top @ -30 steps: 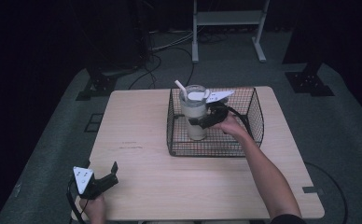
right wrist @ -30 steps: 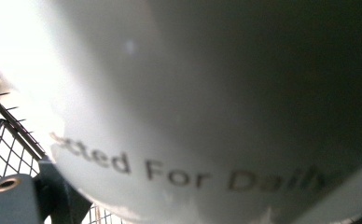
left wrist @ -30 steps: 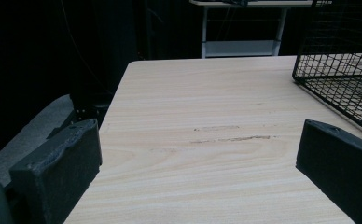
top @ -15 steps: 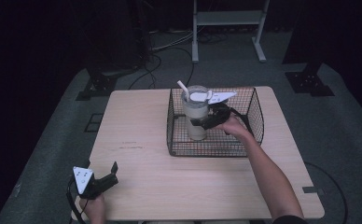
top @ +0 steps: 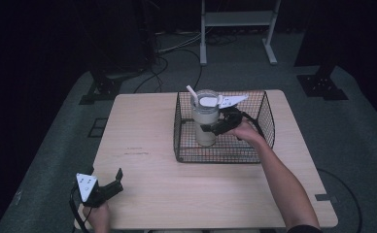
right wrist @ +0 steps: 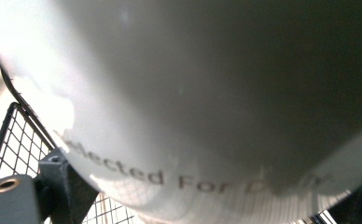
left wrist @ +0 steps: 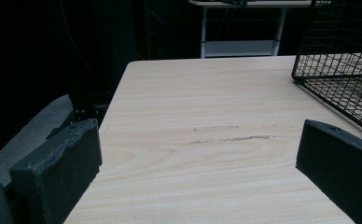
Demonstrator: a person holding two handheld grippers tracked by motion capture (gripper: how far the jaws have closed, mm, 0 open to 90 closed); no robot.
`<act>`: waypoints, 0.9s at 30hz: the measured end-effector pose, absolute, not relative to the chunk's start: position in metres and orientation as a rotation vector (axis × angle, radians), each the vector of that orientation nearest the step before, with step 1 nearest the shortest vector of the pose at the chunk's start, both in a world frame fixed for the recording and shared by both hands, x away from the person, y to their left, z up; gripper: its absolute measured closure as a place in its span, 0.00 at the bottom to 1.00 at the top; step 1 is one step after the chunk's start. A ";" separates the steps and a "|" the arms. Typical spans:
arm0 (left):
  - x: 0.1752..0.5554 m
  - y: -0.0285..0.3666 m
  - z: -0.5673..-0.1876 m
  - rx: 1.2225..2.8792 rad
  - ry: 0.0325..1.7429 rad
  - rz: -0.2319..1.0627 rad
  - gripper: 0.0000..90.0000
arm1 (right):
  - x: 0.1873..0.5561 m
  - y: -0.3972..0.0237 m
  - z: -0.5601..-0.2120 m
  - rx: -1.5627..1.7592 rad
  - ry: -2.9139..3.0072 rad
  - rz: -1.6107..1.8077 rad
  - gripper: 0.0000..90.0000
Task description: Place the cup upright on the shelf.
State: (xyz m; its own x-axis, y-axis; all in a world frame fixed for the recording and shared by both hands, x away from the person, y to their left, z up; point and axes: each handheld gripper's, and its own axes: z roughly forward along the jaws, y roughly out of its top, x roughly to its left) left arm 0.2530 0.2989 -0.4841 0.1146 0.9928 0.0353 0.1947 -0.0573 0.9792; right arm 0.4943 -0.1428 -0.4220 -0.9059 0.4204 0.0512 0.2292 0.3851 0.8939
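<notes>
A pale tumbler [top: 205, 131] with a lid and a white straw [top: 191, 91] stands upright inside a black wire basket [top: 224, 155] on the wooden table. My right gripper [top: 208, 125] reaches into the basket from the right, and its jaws close around the tumbler's side. In the right gripper view the tumbler's wall [right wrist: 207, 93] with grey lettering presses between the two jaws. My left gripper [top: 112, 183] rests at the table's front left corner, far from the basket. It stands open, with bare wood between its jaws [left wrist: 198, 163].
The basket's near corner [left wrist: 328, 88] shows at the right of the left gripper view. Bare wooden table [top: 143, 145] stretches between the left gripper and the basket. Dark floor with cables and a metal stand [top: 237, 29] lies beyond the far edge.
The right hand has shifted very slightly at the tumbler, which stays in the basket. The left gripper has not moved.
</notes>
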 end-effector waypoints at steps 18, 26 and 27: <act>0.253 0.298 -0.484 1.444 1.244 1.063 0.00 | 0.491 -0.149 -0.420 0.588 2.474 1.527 0.08; 0.254 0.298 -0.484 1.445 1.243 1.062 0.00 | 0.490 -0.150 -0.420 0.592 2.474 1.527 0.08; 0.254 0.298 -0.484 1.444 1.244 1.062 0.00 | 0.490 -0.150 -0.420 0.595 2.476 1.525 0.08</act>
